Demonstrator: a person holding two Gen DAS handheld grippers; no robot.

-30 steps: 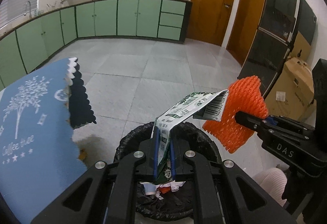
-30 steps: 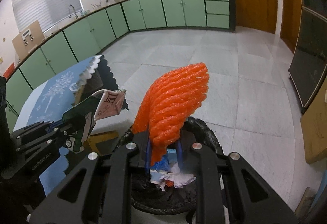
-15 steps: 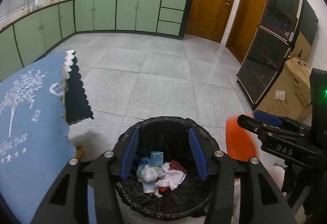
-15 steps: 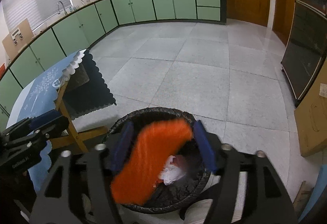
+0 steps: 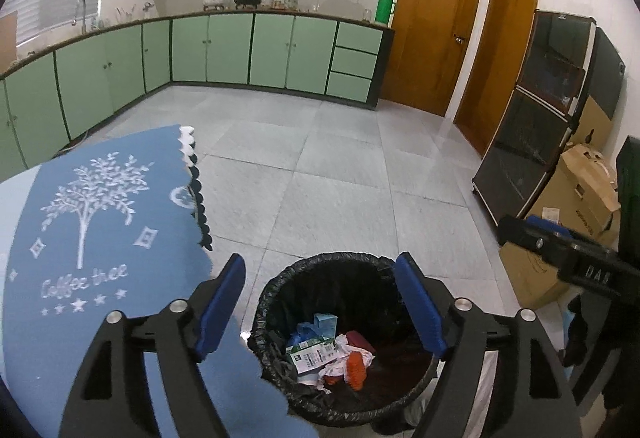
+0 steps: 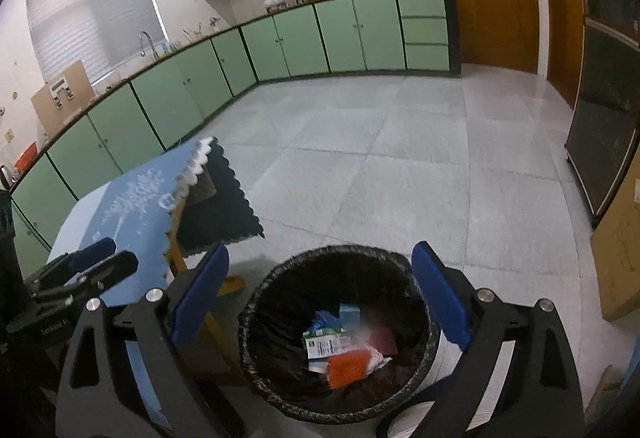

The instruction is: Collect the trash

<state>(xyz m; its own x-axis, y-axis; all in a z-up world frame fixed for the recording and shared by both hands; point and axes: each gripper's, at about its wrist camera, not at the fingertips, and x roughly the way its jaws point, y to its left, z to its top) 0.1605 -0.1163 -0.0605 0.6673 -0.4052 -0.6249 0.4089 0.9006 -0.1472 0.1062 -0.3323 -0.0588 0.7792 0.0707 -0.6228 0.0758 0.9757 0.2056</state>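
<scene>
- Left tongs [image 5: 320, 312] and right tongs [image 6: 320, 304] have just been opening; both stand wide, with nothing between them.
- Carton [image 5: 312, 352] and orange net [image 6: 347, 363] lie inside the bin [image 5: 280, 278].
- Both look light and soft; a pinch at an edge should do.

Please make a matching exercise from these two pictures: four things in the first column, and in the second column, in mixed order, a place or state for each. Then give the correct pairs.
Column 1
1. orange foam net
2. green thermos
3. blue tablecloth
4. left hand-held gripper

Column 2
A. on the kitchen counter, beside the wooden door
B. open, with nothing between its pads
C. inside the black-lined trash bin, on top of other trash
D. spread over the table, printed with a white tree

Pairs: 1-C, 2-A, 3-D, 4-B
</scene>
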